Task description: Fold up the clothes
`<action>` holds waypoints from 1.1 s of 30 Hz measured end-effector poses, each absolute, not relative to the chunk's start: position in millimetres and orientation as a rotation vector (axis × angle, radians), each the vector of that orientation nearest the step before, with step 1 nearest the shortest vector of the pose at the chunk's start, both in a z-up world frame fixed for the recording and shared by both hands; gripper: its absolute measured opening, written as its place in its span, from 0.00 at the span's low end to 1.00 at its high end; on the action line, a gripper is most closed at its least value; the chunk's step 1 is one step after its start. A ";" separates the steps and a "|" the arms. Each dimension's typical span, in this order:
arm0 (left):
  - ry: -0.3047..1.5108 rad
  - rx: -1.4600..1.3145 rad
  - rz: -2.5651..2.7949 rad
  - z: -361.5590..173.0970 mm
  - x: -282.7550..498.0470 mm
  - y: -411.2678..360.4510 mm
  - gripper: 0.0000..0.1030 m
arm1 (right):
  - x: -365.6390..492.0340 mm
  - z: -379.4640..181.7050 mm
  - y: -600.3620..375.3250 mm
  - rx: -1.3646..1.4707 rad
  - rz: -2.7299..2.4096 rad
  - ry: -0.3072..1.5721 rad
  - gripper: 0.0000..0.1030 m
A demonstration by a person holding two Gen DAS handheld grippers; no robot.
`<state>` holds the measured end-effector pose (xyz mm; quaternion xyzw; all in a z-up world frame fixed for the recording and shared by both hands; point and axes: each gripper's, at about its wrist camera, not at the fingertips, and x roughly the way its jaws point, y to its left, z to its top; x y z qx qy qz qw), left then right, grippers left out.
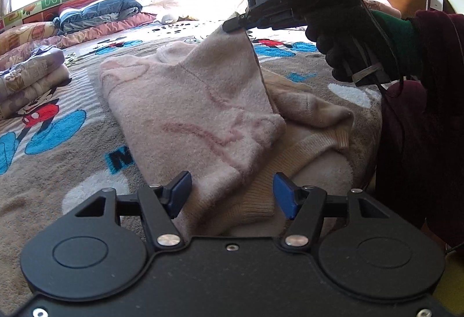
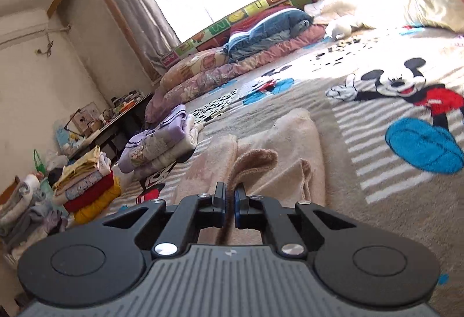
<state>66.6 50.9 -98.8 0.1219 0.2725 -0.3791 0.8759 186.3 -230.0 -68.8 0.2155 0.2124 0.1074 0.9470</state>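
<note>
A pale pink fuzzy sweater (image 1: 188,108) with a cream ribbed hem lies on the cartoon-print blanket (image 1: 58,142). In the left wrist view my left gripper (image 1: 232,195) stands open just above the sweater's near hem, its blue pads on either side of the fabric. My right gripper (image 1: 235,25), held by a dark-gloved hand (image 1: 348,55), is shut on a far corner of the sweater and lifts it into a peak. In the right wrist view the right gripper (image 2: 229,206) pinches a fold of the sweater (image 2: 255,160) between its fingers.
A folded lilac floral pile (image 1: 32,79) sits on the blanket at left, and again in the right wrist view (image 2: 162,142). Quilts and pillows (image 1: 95,15) line the bed's far side. More folded clothes (image 2: 87,186) are stacked beside the bed. A dark red sleeve (image 1: 420,113) is at right.
</note>
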 end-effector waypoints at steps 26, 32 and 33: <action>0.571 0.043 -0.715 -89.6 99.7 71.8 0.28 | 175.9 -77.5 -262.3 0.666 0.199 0.462 0.06; 0.650 0.069 -0.759 -99.6 102.5 66.8 0.28 | 179.7 -95.8 -275.9 0.696 0.120 0.533 0.06; 0.648 0.074 -0.763 -98.6 101.6 67.2 0.28 | 181.3 -101.4 -277.3 0.702 0.114 0.550 0.06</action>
